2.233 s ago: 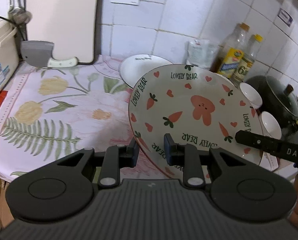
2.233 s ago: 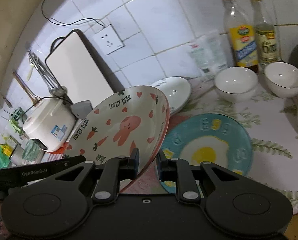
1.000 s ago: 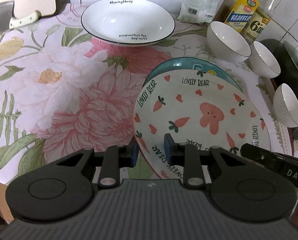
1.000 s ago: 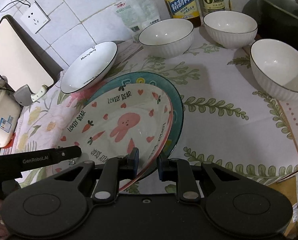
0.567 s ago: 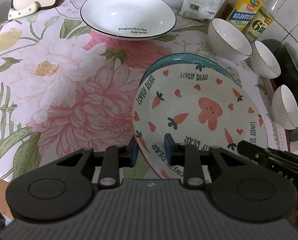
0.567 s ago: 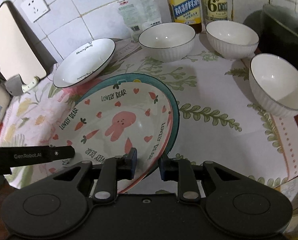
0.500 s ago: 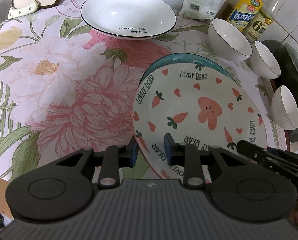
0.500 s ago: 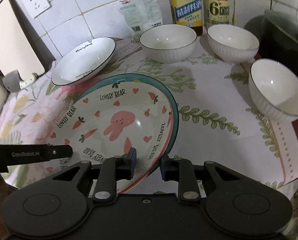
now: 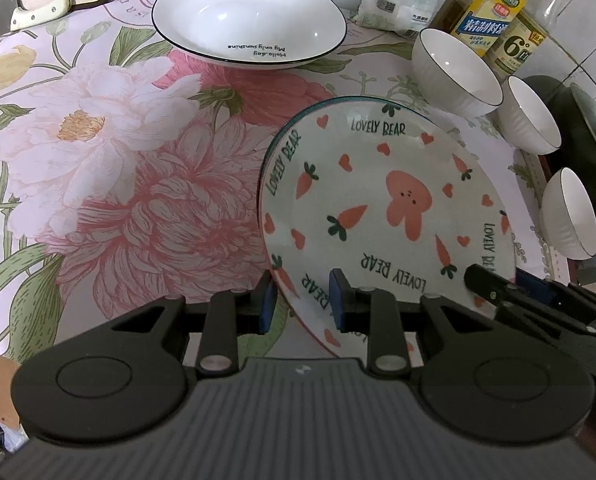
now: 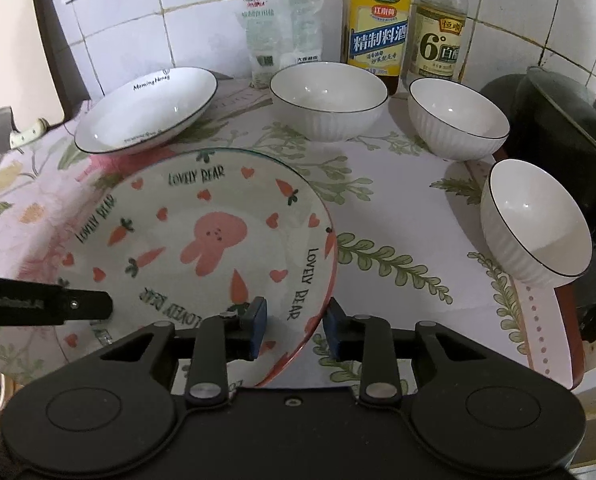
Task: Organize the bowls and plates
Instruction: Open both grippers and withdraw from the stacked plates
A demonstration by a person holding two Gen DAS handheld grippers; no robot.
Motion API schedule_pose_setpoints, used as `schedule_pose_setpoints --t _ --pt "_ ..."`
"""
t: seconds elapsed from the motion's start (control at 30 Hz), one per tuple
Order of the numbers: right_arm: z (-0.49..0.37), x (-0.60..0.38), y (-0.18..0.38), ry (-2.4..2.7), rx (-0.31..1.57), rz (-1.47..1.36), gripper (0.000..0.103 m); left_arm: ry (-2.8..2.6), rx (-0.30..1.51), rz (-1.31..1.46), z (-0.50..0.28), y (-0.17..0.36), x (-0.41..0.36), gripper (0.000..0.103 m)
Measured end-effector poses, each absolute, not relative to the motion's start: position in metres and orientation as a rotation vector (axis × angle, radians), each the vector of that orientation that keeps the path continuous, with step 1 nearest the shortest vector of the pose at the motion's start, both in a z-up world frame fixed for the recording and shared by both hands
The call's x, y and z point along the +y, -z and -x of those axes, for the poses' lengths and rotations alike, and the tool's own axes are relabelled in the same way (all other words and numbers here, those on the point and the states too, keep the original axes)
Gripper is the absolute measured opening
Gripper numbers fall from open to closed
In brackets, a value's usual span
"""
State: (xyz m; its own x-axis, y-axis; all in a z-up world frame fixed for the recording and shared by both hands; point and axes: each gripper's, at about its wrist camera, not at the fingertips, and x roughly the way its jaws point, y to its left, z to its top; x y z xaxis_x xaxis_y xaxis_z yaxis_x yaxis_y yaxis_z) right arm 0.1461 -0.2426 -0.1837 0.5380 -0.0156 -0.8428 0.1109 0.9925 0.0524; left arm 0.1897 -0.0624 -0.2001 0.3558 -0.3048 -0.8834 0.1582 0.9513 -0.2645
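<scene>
The cream "Lovely Bear" plate (image 9: 385,200) (image 10: 202,240) with a pink bear and carrots lies on a teal plate (image 10: 238,151), of which only a thin rim shows. My left gripper (image 9: 301,300) is shut on the bear plate's near-left rim. My right gripper (image 10: 296,322) straddles the near-right rim; its jaws are opening and the right pad stands off the edge. A white "Morning Honey" plate (image 9: 250,16) sits behind. Three white bowls (image 10: 327,96) (image 10: 457,116) (image 10: 533,220) stand at the back right.
Two sauce bottles (image 10: 377,24) and a white bag (image 10: 282,28) line the tiled wall. A dark pot (image 10: 569,132) fills the right side. A cleaver (image 9: 2,16) and cutting board lean at the back left. The flowered cloth (image 9: 98,140) ends at the near edge.
The bear plate, held tilted in the air, came down flat onto the teal plate and now covers it almost fully. The right jaws have spread apart from the rim.
</scene>
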Motion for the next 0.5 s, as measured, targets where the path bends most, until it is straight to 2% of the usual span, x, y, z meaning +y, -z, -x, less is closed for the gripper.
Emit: schedule_pose_setpoints --t 0.27,0.5 --pt "-0.145 -0.24 0.183 0.058 0.968 -0.058 0.036 0.315 1.198 0.151 -0.194 0.195 -0.058 0.027" --pt "-0.127 -0.266 0.137 -0.006 0.831 -0.174 0.037 0.349 1.129 0.17 -0.195 0.157 -0.037 0.028"
